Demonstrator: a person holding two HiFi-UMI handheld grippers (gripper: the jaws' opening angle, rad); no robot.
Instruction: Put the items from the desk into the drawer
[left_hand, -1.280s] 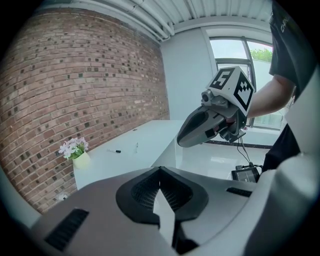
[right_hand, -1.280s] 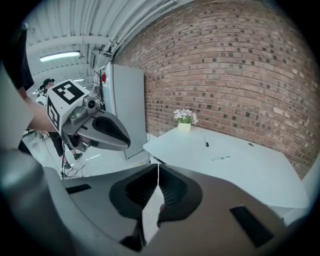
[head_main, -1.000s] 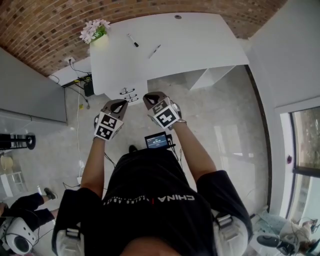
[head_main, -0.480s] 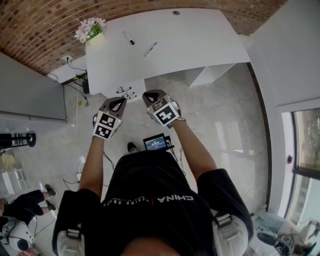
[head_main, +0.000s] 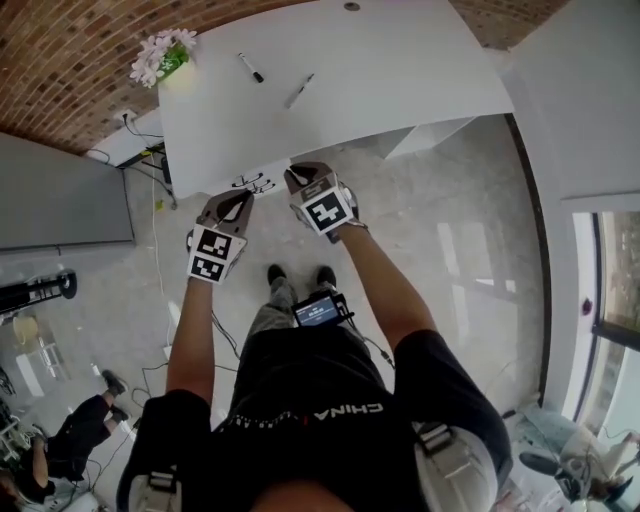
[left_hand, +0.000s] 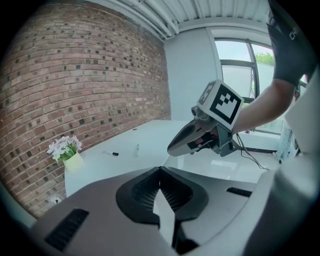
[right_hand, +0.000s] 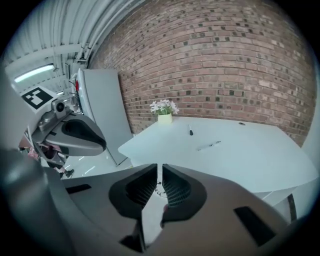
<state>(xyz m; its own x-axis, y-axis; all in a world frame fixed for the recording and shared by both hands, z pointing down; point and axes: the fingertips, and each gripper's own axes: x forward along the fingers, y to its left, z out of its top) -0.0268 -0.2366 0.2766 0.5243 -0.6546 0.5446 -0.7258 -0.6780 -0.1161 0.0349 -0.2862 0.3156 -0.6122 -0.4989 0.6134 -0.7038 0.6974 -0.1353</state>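
Observation:
A black marker and a slim pen lie on the white desk; both also show in the right gripper view, marker and pen. Below the desk's front edge is a white drawer front with dark handles, closed. My right gripper hovers shut and empty beside those handles. My left gripper hangs just below them, jaws together, empty. Each gripper sees the other: the right gripper and the left gripper.
A pot of white flowers stands at the desk's left corner by the brick wall. A grey cabinet and floor cables lie to the left. Another person is at the lower left. A small screen hangs at my waist.
The person has stepped toward the desk, so it sits closer and larger in view. Both grippers moved forward to the drawer front, the right one more and slightly rolled.

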